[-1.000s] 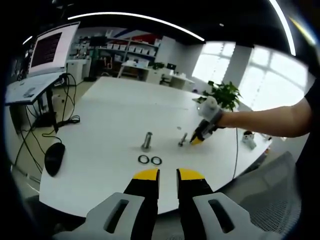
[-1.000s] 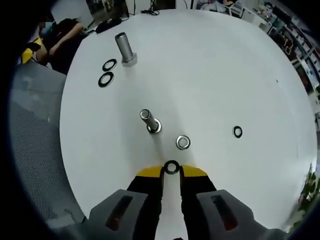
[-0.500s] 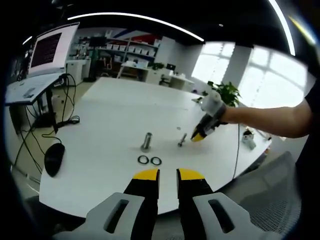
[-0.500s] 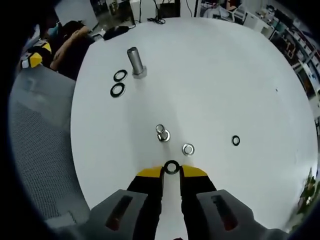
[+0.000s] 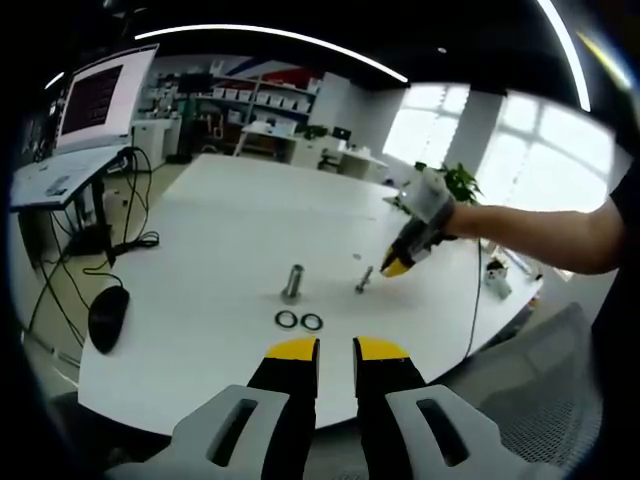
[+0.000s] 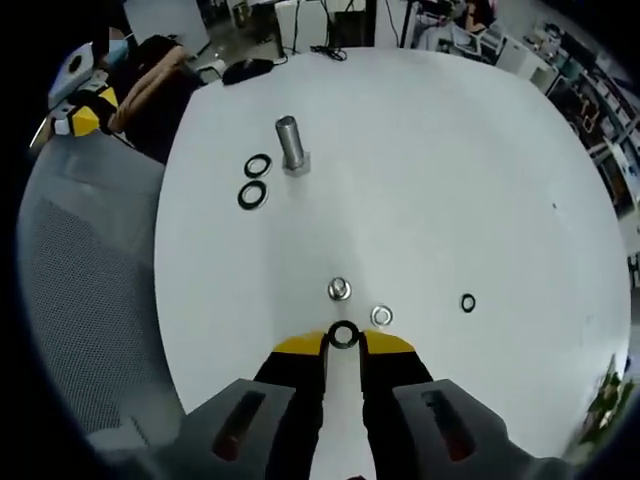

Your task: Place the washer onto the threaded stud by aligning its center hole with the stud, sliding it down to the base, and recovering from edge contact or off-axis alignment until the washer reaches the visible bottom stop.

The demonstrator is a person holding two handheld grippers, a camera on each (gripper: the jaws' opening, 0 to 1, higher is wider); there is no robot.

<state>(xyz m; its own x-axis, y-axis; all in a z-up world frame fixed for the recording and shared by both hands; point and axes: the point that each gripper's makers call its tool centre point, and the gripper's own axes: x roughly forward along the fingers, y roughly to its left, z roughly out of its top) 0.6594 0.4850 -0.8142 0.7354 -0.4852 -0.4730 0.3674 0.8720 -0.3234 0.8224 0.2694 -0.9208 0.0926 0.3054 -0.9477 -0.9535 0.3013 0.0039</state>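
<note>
The right gripper [image 6: 343,343] pinches a small black ring washer [image 6: 343,334] between the yellow tips of its jaws, over a white round surface [image 6: 450,180]. Just beyond the tips stands a short silver threaded stud [image 6: 339,290], seen nearly end-on. A loose silver washer [image 6: 381,316] lies just right of the tips, and a second black washer [image 6: 468,302] farther right. Far ahead, left of the jaws, a taller grey metal stud [image 6: 291,146] stands with two black rings [image 6: 254,181] beside it.

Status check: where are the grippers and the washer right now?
Right gripper shut on black washer, above the small stud, not yet on. Left gripper open, holding nothing. Silver washer lies beside the stud.
</note>
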